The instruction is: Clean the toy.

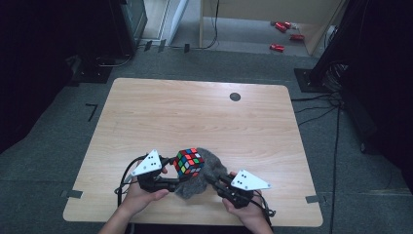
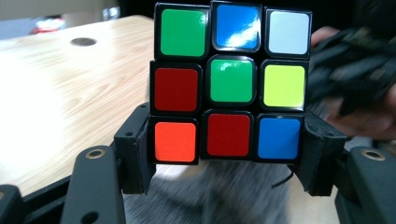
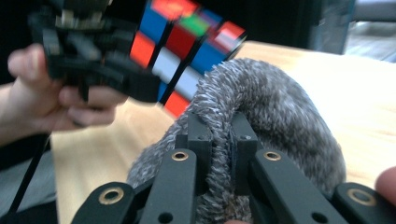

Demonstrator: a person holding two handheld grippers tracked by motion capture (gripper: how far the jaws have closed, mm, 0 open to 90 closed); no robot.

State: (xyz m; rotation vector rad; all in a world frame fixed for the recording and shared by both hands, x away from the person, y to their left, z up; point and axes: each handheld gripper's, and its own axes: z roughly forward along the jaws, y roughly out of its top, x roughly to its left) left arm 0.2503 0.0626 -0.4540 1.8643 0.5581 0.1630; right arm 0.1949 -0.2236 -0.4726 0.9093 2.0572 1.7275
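Note:
A scrambled puzzle cube (image 1: 189, 162) with black edges is held above the table near its front edge. My left gripper (image 2: 227, 154) is shut on the cube (image 2: 229, 81), its jaws pressing on the cube's two lower side faces. A fuzzy grey cloth (image 1: 202, 176) lies bunched right under and beside the cube. My right gripper (image 3: 222, 140) is shut on a fold of the cloth (image 3: 275, 107). In the right gripper view the cube (image 3: 187, 42) and the left hand show blurred at the upper left. The cloth touches the cube's right side in the high view.
The wooden table (image 1: 195, 117) has a dark round hole (image 1: 235, 96) at its far right. Red cans (image 1: 282, 29) lie on the floor beyond the table. Dark equipment stands at both sides of the room.

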